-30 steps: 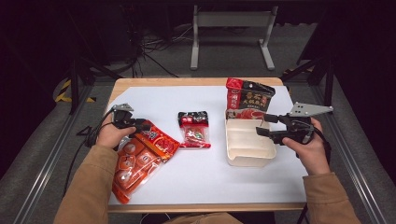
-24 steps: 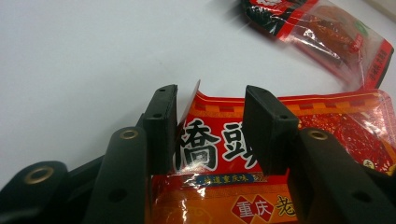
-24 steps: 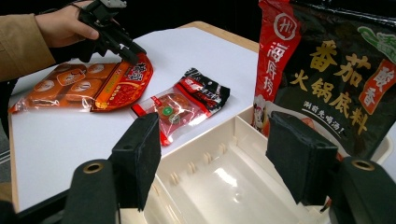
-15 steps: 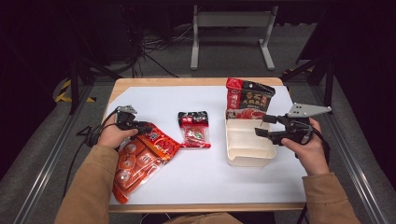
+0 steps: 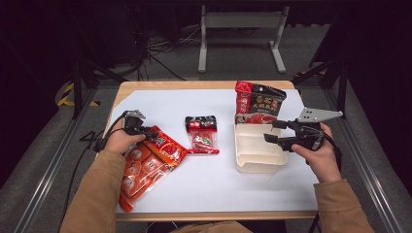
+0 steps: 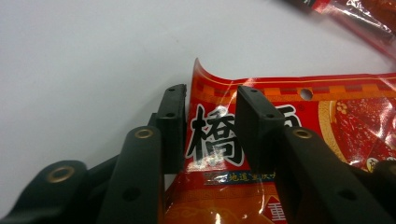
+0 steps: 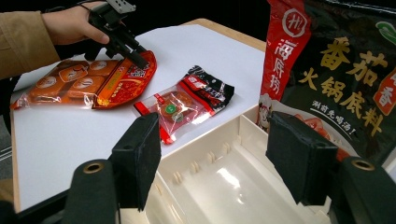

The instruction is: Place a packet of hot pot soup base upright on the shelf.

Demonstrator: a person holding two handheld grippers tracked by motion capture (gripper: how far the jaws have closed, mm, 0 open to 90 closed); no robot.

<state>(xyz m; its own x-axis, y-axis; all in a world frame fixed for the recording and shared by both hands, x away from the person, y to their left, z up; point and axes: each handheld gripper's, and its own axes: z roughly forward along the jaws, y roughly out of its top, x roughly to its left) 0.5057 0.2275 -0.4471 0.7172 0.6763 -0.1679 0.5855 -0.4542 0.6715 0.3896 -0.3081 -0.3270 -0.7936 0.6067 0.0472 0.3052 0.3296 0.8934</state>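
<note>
A red-orange sauce packet (image 5: 165, 148) (image 6: 350, 112) (image 7: 126, 77) lies at the table's left, partly over a longer orange packet (image 5: 138, 172) (image 7: 70, 84) of round pieces. My left gripper (image 5: 151, 137) (image 6: 210, 100) (image 7: 140, 59) straddles the red packet's curled top corner. Its jaws have just been closing, and a gap still shows between the pads with the packet in it. My right gripper (image 5: 269, 131) (image 7: 215, 140) hovers open over the right side of a white tray (image 5: 257, 165) (image 7: 224, 186), holding nothing.
A small clear and black snack packet (image 5: 201, 136) (image 7: 187, 105) lies at mid-table. A black and red hot-pot bag (image 5: 260, 102) (image 7: 336, 70) leans at the tray's far end. White paper covers the wooden table (image 5: 204, 85).
The left gripper's jaws have drawn a little closer together over the red packet's corner. Both hands and all the packets keep their places.
</note>
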